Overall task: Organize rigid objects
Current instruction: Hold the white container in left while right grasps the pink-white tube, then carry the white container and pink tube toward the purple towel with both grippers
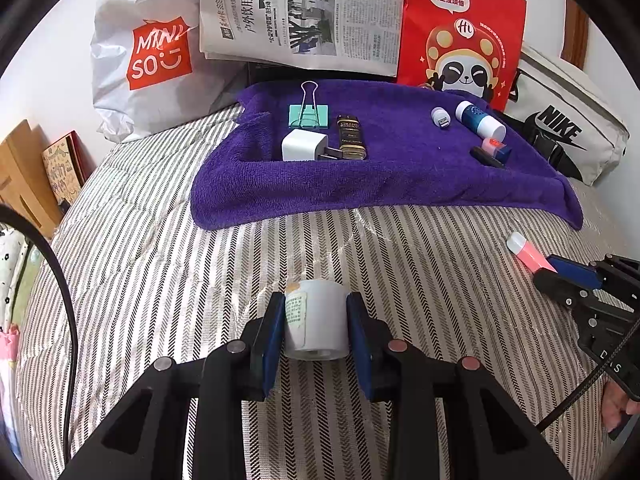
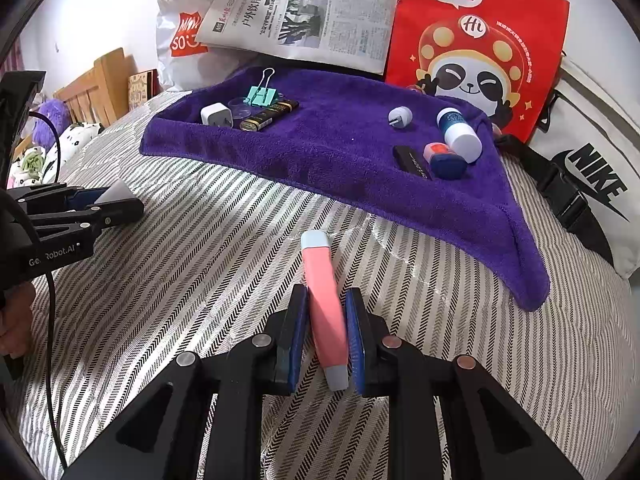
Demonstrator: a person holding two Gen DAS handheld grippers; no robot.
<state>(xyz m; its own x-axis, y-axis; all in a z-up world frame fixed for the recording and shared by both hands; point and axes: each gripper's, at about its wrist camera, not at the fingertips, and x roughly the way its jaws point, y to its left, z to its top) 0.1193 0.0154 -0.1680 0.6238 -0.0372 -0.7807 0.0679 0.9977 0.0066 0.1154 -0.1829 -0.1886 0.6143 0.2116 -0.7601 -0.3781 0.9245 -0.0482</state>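
Observation:
My left gripper (image 1: 315,300) is shut on a short white cylinder bottle (image 1: 316,324) with a printed label, just above the striped bedcover. In the right wrist view my right gripper (image 2: 327,294) is shut on a pink stick with pale blue ends (image 2: 322,280), which points away along the fingers. Beyond both lies a purple towel (image 1: 400,188). On its left sit a teal binder clip (image 1: 308,114), a white charger (image 1: 300,146) and a black-and-gold lighter (image 1: 351,138). On its right are a small white plug (image 1: 440,117), a white-and-blue bottle (image 1: 480,120) and a pink-and-blue piece (image 1: 496,150).
Behind the towel stand a white Miniso bag (image 1: 148,52), a newspaper (image 1: 304,12) and a red panda bag (image 1: 464,28). A white Nike bag (image 1: 560,128) lies at the right. A wooden headboard (image 2: 96,84) and soft toys are at the left. A black cable (image 1: 68,280) hangs at left.

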